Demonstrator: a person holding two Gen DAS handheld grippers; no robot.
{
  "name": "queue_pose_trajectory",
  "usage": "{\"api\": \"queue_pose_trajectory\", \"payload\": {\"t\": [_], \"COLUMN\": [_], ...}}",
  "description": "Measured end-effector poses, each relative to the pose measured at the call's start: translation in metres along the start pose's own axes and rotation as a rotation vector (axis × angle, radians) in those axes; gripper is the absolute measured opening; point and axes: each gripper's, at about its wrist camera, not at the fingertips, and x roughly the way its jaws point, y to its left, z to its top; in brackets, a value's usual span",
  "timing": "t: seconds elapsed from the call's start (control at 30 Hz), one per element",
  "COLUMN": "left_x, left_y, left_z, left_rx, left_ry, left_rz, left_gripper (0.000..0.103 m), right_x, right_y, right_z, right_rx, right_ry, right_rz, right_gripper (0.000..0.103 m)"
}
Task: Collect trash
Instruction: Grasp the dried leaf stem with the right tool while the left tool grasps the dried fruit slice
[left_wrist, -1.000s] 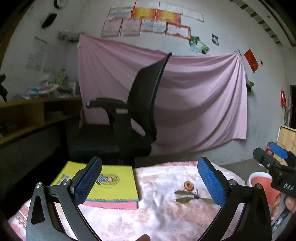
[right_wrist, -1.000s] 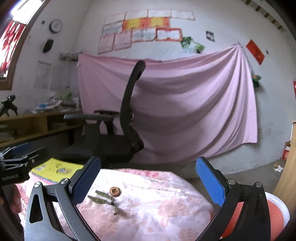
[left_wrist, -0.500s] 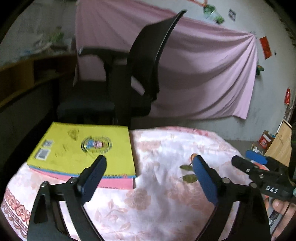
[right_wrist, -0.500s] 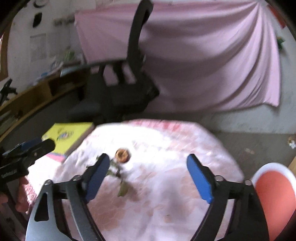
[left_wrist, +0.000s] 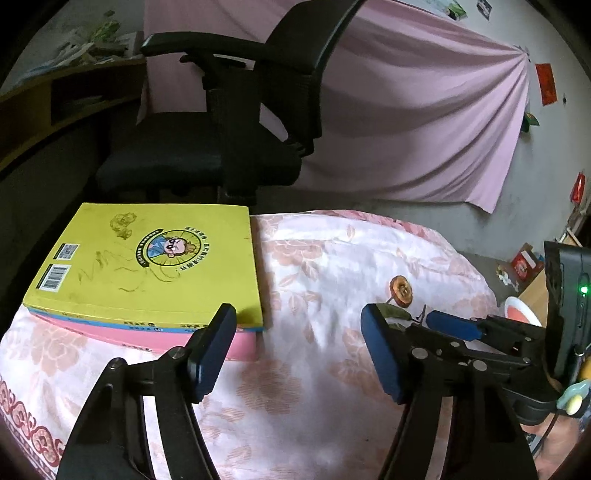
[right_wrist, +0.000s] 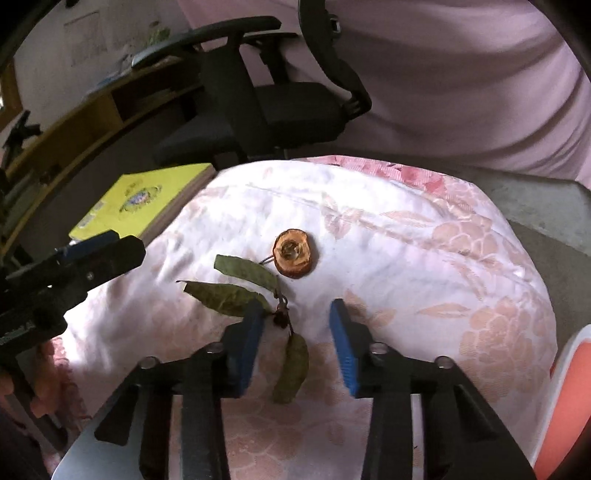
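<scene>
A dry twig with several green leaves (right_wrist: 236, 295) lies on the flowered cloth, and a round brown dried fruit slice (right_wrist: 293, 256) sits just beyond it. My right gripper (right_wrist: 295, 309) is low over the twig with its jaws closing. The stem and one leaf lie between the blue pads, which are not pressing on them. My left gripper (left_wrist: 298, 312) hovers over bare cloth beside the books, its jaws also closing on nothing. From the left wrist, the slice (left_wrist: 401, 291) shows past the right gripper (left_wrist: 445, 326); the leaves are mostly hidden.
A yellow book (left_wrist: 155, 266) on a pink one lies at the table's left. A black office chair (left_wrist: 240, 129) stands behind the cloth-covered table (right_wrist: 424, 240). An orange bin with a white rim (right_wrist: 569, 398) stands at the right. A pink sheet hangs on the wall.
Both grippers tipped downward and came closer to the table. Both pairs of jaws narrowed, the right far more. The right gripper dropped over the leafy twig.
</scene>
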Motion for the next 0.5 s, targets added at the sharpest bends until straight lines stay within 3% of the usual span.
{"api": "queue_pose_trajectory", "payload": {"t": [0.1, 0.17, 0.5], "left_x": [0.001, 0.003, 0.025], "left_y": [-0.002, -0.005, -0.037], "left_z": [0.000, 0.000, -0.001], "left_rx": [0.012, 0.024, 0.154], "left_ry": [0.004, 0.012, 0.116], "left_rz": [-0.005, -0.012, -0.078], "left_gripper": [0.064, 0.064, 0.064], "right_x": [-0.001, -0.004, -0.026], "right_y": [0.001, -0.001, -0.049], "right_z": [-0.001, -0.002, -0.010], "right_rx": [-0.015, -0.019, 0.075], "right_ry": [0.003, 0.000, -0.034], "right_rz": [-0.021, -0.029, -0.095], "right_gripper": [0.012, 0.009, 0.007]}}
